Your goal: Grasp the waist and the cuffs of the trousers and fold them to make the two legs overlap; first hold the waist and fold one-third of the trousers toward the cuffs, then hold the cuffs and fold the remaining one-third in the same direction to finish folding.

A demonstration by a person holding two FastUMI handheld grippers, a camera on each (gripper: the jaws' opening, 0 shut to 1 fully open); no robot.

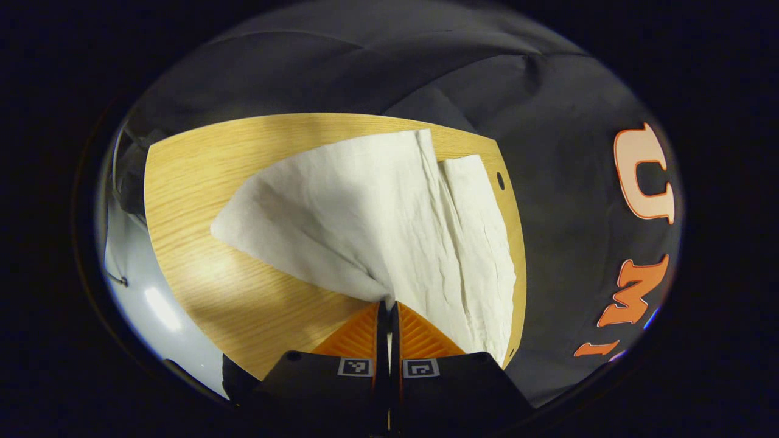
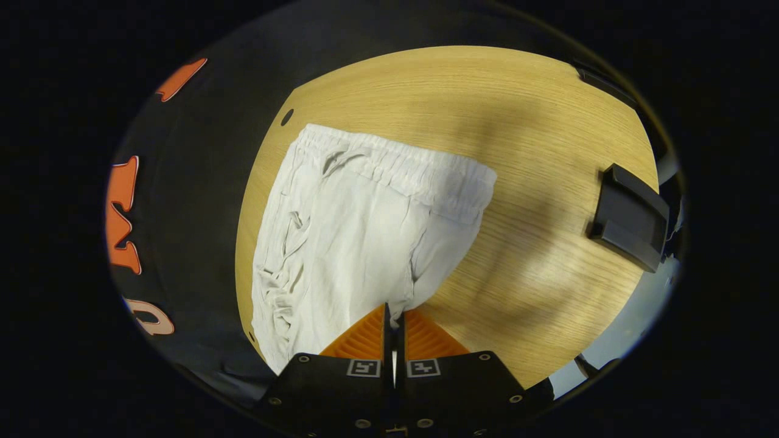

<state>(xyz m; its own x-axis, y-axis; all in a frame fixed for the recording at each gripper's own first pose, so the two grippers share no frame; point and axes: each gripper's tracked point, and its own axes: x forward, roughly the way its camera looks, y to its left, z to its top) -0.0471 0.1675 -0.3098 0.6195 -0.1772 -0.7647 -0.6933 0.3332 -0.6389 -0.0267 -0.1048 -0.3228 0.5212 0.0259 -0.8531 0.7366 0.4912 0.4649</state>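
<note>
Fingers on the left gripper point(image 1: 388, 310) sit at the bottom centre of the left gripper view, pressed almost together with a pinch of white crinkled cotton trousers point(image 1: 377, 213) caught at the tips. From that pinch the fabric lifts and fans out up the middle of the frame: one broad panel spreads toward the left, coming to a corner over the table, and a narrower strip runs along the right side of the frame next to it, with a deep crease between the two. Under all that is a light wood-grain tabletop point(image 1: 201, 243), bare on the left half. A small dark hole point(image 1: 500, 180) sits near the table's right edge, just past the cloth.

Same deal in the right gripper view: the right gripper point(image 2: 392, 313) at bottom centre has its fingers nearly closed, nipping an edge of the trousers right at the tips. Cloth rises away from there toward the upper left of the frame. On the left side it's bunched into wrinkles, and at the far end you can see the gathered elastic waistband point(image 2: 401, 167) running across, lying flat on the wood. A black block-shaped object point(image 2: 630, 216) sits on the table at the right of the frame, well apart from the trousers.
</note>
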